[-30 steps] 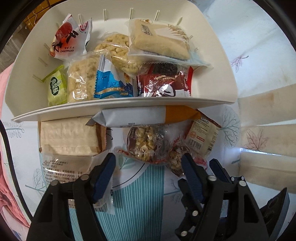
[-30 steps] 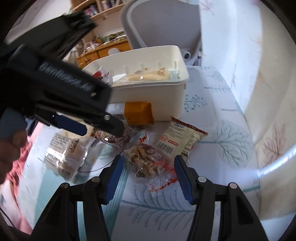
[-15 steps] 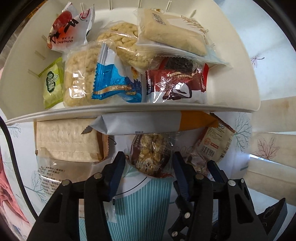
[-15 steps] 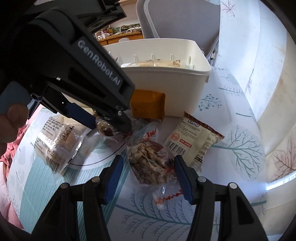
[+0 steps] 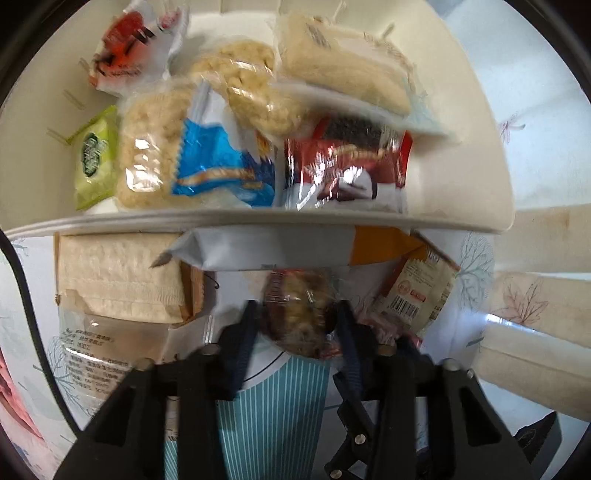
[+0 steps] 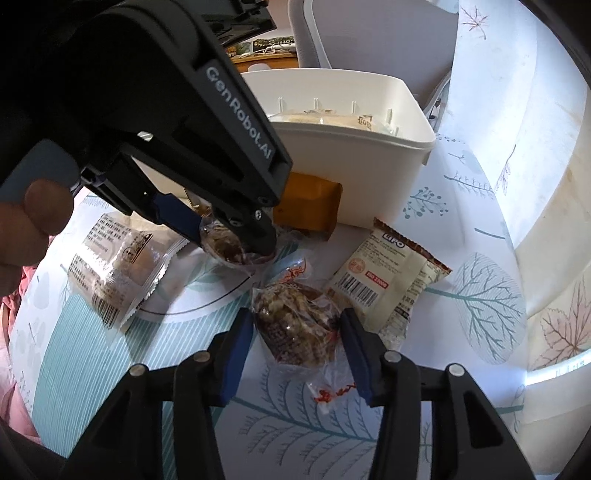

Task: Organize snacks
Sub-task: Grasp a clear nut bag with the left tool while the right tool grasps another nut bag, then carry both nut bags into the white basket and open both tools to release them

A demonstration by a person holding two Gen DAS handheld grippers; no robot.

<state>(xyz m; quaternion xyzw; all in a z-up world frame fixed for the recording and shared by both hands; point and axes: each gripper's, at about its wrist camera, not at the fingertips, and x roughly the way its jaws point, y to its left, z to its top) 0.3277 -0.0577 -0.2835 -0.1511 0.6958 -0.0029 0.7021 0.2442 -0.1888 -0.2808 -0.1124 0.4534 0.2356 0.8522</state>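
Observation:
My left gripper (image 5: 295,317) is shut on a clear-wrapped nut cluster snack (image 5: 299,314) just in front of the white bin (image 5: 258,218). The right wrist view shows those same fingertips (image 6: 266,243) pinching that snack (image 6: 229,251) just above the tablecloth. My right gripper (image 6: 295,321) straddles a second nut cluster packet (image 6: 295,325) lying on the cloth. Its jaws are closing, with a thin gap still showing at each pad. The bin (image 6: 369,147) holds several wrapped snacks.
A white-and-orange packet (image 5: 277,247) lies against the bin's front wall. A cream barcode packet (image 6: 388,280) sits right of the nut snacks, and a clear-wrapped cake packet (image 6: 118,266) left of them. A grey chair (image 6: 369,33) stands behind the bin. A person's finger (image 6: 37,206) rests on the left gripper's trigger.
The left jaws went from wide apart to clamped on the nut cluster snack. The right gripper rolled slightly and its jaws narrowed around the second packet.

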